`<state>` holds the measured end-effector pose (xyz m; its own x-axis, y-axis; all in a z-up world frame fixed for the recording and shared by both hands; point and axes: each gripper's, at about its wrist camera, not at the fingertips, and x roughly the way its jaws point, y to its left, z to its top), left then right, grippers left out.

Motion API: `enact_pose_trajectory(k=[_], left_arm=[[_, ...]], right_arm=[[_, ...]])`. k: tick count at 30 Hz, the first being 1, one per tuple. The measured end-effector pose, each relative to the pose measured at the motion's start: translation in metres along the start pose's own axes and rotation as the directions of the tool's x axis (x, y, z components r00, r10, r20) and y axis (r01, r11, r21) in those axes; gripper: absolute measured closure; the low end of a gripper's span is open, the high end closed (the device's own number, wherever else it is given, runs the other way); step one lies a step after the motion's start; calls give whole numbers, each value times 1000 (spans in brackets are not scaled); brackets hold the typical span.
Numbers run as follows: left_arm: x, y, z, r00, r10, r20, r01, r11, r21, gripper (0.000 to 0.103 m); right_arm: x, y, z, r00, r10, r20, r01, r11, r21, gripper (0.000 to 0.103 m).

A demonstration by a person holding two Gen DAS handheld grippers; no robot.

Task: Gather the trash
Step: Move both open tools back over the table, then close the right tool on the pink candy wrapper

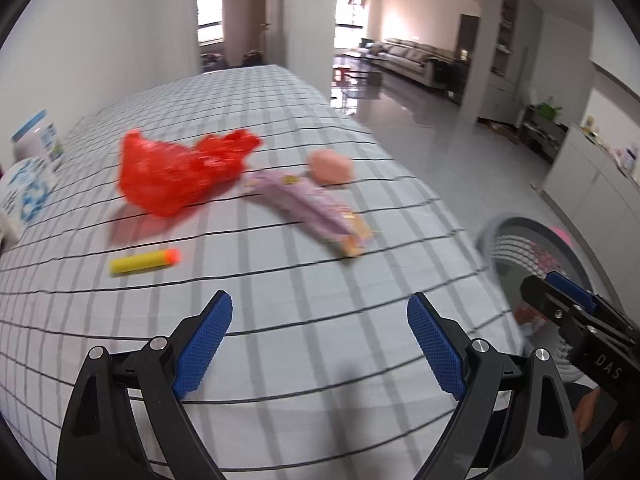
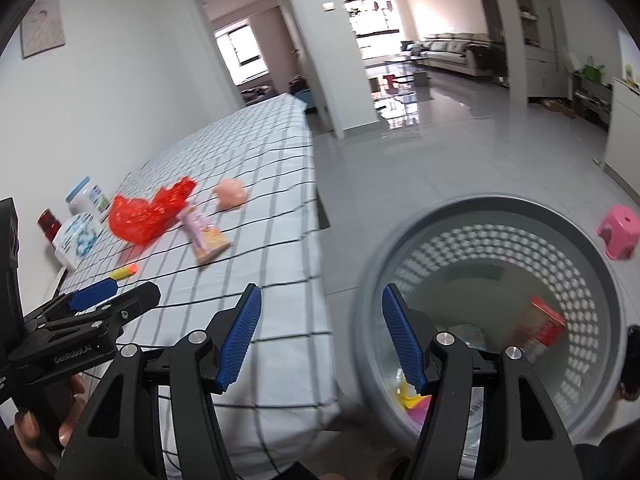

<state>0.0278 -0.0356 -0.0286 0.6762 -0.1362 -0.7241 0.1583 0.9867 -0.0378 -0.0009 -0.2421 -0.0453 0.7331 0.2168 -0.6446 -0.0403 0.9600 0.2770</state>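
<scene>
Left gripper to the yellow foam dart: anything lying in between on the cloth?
Nothing. The left wrist view shows only bare checked cloth between the open left gripper and the yellow foam dart.

Left claw (image 1: 320, 344), right claw (image 2: 318, 340): black angular arms, blue textured pads, silver screws, white lettering.

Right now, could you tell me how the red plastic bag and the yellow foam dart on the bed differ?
The red plastic bag is crumpled, see-through and bulky; the yellow foam dart is a smooth, solid little cylinder with an orange tip. The bag stands in a heap, while the dart lies flat. The bag also lies farther from the grippers than the dart. Both rest on the checked bedsheet, untouched.
</scene>
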Motion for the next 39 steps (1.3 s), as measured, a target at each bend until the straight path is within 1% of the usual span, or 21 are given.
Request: enact_pose_trajectory(k=[7,11,16,19,21,24,28,34,39], left_arm=[[-7,51,5,998,68,5,-67,995,-76,15],[-13,72,10,995,98,20,-96,991,-94,15],[-16,101,17,993,118,26,-114,986,-123,15],[-15,118,20,990,137,31,-132,982,-137,15],[-14,129,22,988,150,37,-143,980,-140,15],[-10,142,26,987,158,39,-151,979,-139,15],[-5,152,28,985,165,38,-160,979,-125,15],[7,162,29,988,155,24,-152,983,-105,15],[12,166,27,992,128,18,-126,988,-92,15]], right_arm=[[26,41,22,999,53,-12,-54,995,-88,42],[49,69,41,995,99,-31,-102,986,-130,42],[75,105,57,992,110,-59,-121,969,-218,42],[88,120,62,991,109,-81,-127,960,-251,42],[99,129,66,989,104,-100,-128,954,-272,42],[113,137,68,990,76,-118,-109,948,-299,42],[129,138,68,987,52,-153,-97,948,-305,42],[150,135,68,981,4,-192,-62,952,-299,42],[157,136,68,977,-23,-212,-44,952,-304,42]])
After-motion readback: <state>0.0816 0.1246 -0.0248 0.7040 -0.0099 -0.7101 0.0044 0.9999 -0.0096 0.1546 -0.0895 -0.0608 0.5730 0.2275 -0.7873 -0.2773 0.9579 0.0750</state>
